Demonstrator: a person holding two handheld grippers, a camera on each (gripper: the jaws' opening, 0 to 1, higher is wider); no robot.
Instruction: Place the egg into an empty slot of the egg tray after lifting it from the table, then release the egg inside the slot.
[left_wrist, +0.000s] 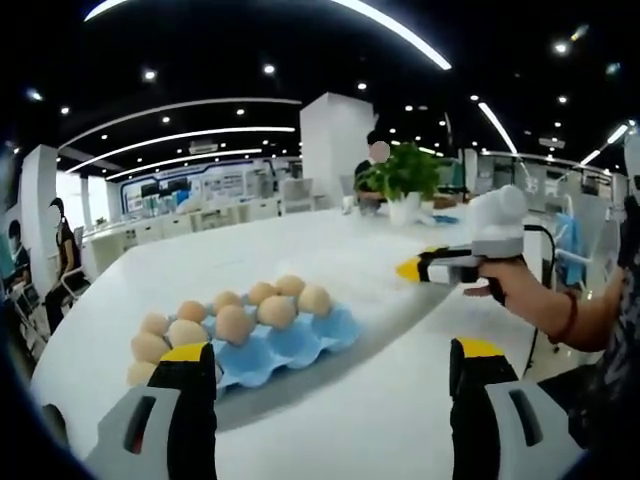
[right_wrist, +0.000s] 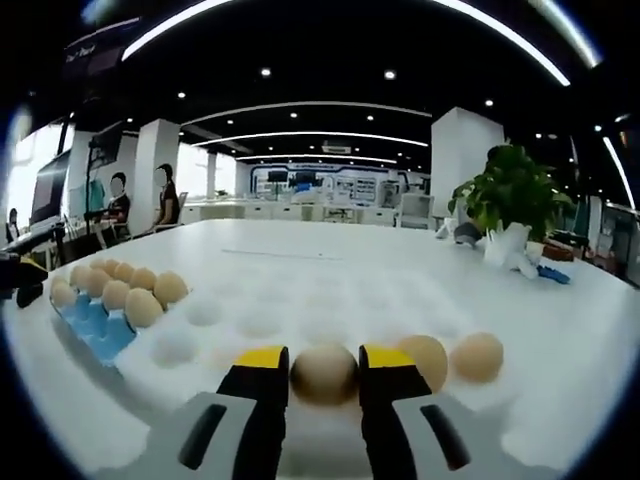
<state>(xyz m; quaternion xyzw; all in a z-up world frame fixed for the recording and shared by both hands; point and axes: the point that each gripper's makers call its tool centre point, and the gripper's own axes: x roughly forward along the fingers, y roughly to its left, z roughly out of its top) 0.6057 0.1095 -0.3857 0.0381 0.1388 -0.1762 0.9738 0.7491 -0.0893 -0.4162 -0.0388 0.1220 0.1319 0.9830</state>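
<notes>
A tan egg (right_wrist: 324, 374) sits pinched between the yellow-tipped jaws of the right gripper (right_wrist: 324, 368), low over the white table (right_wrist: 330, 270). Two more tan eggs (right_wrist: 452, 358) lie just beside it. The blue moulded egg tray (left_wrist: 290, 345) is well apart; the left gripper (left_wrist: 330, 362) stands wide

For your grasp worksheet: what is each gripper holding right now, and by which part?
The right gripper holds a brown egg by its two sides, between the fingers. The left gripper is open, holding nothing.
</notes>
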